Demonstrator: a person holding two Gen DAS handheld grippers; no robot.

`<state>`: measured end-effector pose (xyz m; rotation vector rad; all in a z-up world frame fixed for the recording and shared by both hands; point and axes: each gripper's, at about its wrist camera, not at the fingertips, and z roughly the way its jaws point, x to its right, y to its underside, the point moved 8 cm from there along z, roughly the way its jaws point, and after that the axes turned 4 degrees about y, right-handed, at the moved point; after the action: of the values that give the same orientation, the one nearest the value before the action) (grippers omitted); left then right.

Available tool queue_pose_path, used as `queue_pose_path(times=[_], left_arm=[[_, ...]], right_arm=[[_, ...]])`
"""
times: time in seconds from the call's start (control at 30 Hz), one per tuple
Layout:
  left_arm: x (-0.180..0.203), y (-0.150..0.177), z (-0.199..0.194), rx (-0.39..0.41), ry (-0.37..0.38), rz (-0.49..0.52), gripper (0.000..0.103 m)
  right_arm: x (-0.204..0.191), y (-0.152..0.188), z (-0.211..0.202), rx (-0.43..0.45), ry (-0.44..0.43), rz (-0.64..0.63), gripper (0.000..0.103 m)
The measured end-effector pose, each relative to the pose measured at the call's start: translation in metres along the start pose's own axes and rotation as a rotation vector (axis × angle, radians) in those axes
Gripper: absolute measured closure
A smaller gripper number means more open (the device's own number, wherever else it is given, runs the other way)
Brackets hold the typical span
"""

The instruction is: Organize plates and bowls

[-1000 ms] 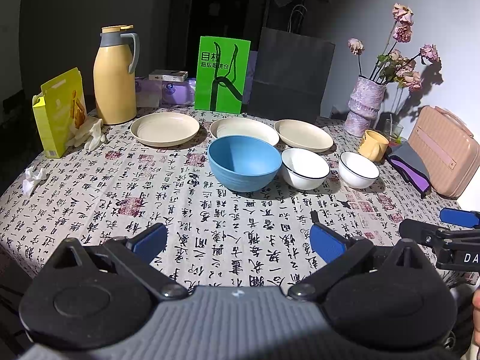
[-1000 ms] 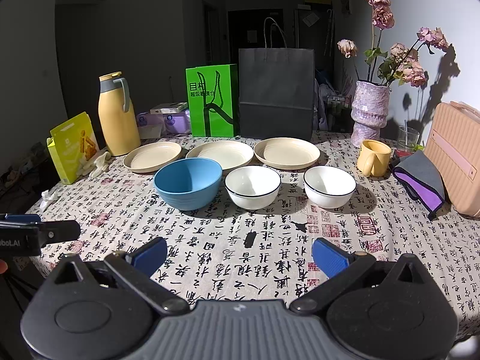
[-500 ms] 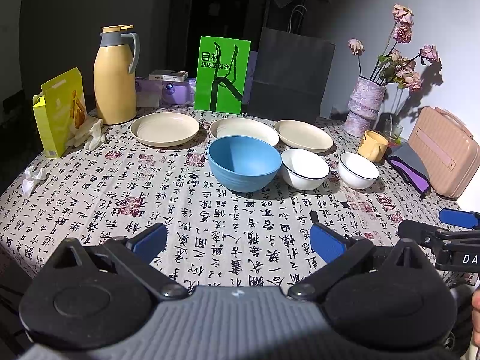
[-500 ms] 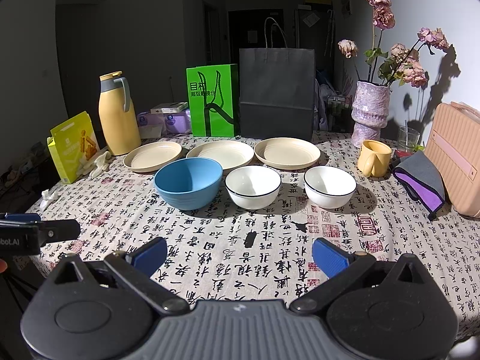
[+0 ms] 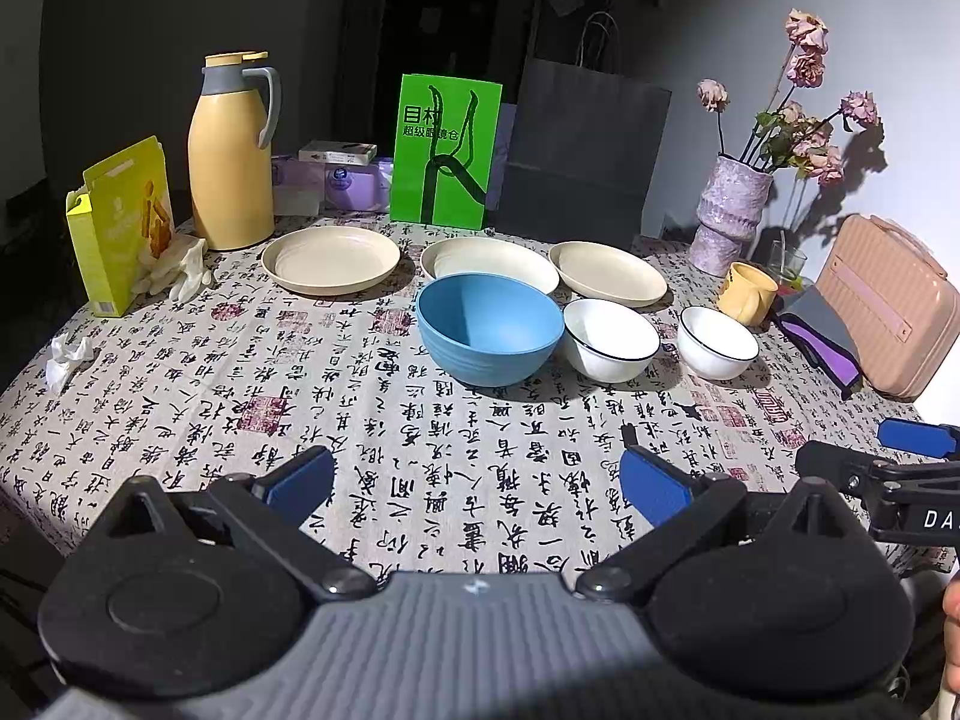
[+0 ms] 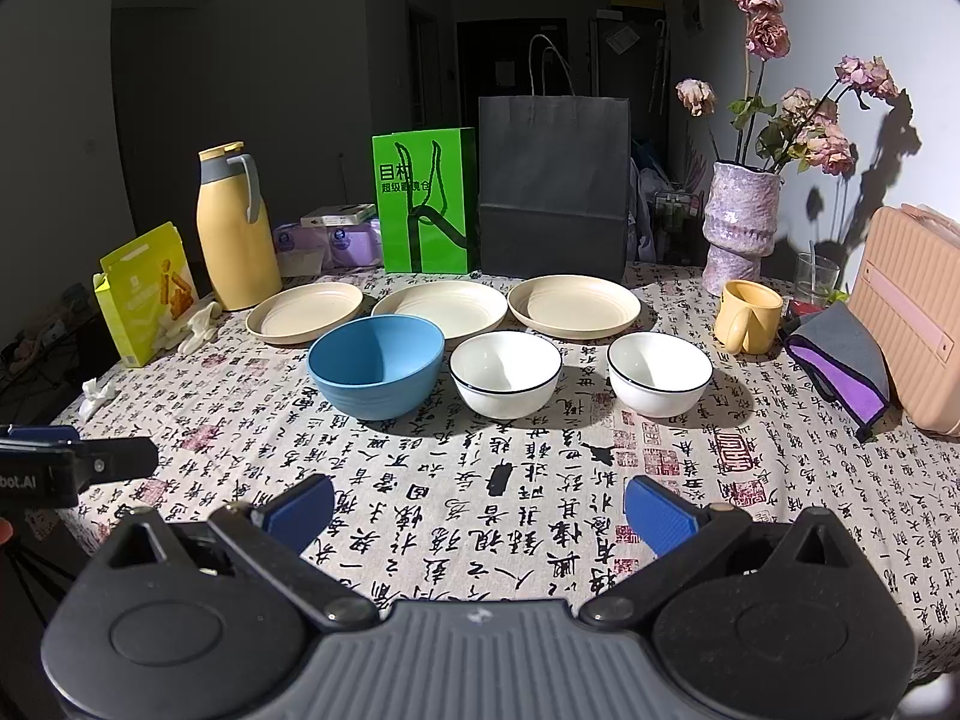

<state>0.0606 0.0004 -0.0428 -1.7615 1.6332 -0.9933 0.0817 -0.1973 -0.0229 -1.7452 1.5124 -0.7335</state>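
Three cream plates stand in a row: left plate [image 5: 331, 258] [image 6: 305, 312], middle plate [image 5: 489, 262] [image 6: 439, 307], right plate [image 5: 607, 272] [image 6: 573, 305]. In front of them sit a blue bowl [image 5: 489, 328] [image 6: 376, 365] and two white bowls with dark rims, one [image 5: 611, 339] [image 6: 505, 372] beside the blue bowl, the other [image 5: 717, 342] [image 6: 659, 372] further right. My left gripper [image 5: 477, 483] hangs open over the table's near edge, empty. My right gripper [image 6: 479, 507] is also open and empty, a good way short of the bowls.
A yellow jug [image 6: 236, 228], yellow box [image 6: 147, 294], green bag [image 6: 423, 207] and dark paper bag [image 6: 553, 186] line the back. A vase of flowers [image 6: 741, 219], yellow mug [image 6: 747, 315], purple-grey cloth [image 6: 840, 360] and pink case [image 6: 912, 318] fill the right side. A patterned tablecloth [image 6: 540, 480] covers the table.
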Motion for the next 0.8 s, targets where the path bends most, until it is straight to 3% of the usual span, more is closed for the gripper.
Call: queue_pose_path(times=[0.8], left_arm=[[-0.020,-0.038,0.035,-0.009,0.019,-0.026,0.000]], right_arm=[[-0.001,-0.034,0.040,-0.017,-0.003,-0.011,0.000]])
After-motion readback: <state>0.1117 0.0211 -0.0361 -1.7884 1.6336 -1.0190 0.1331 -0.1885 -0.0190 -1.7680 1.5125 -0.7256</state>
